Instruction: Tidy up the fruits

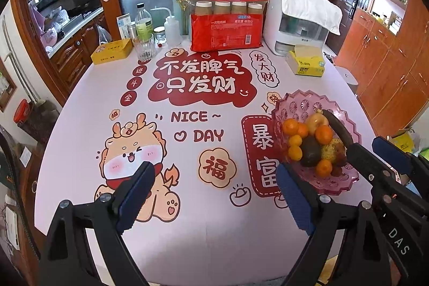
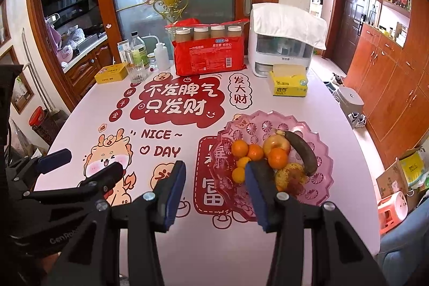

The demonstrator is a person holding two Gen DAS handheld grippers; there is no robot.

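A pink plastic fruit bowl (image 2: pixel 268 119) stands on the right of the printed tablecloth. It holds several oranges (image 2: pixel 277 158), an apple (image 2: pixel 276 142), a dark banana (image 2: pixel 301 153), a speckled yellow fruit (image 2: pixel 291 174) and an avocado (image 1: pixel 311 153). My right gripper (image 2: pixel 215 192) hovers just in front of the bowl's left side, open, with only tablecloth between its pads. Its right finger hides part of the avocado. My left gripper (image 1: pixel 214 195) is open wide over the cartoon print, left of the bowl (image 1: pixel 297 101), and holds nothing.
Along the table's far edge stand a red package (image 2: pixel 209 59) topped with jars, a cloth-covered white appliance (image 2: pixel 284 44), a yellow tissue box (image 2: pixel 289 85), bottles, a glass (image 1: pixel 144 47) and a yellow tin (image 1: pixel 111 51). Wooden cabinets and a grey stool (image 2: pixel 348 99) lie to the right.
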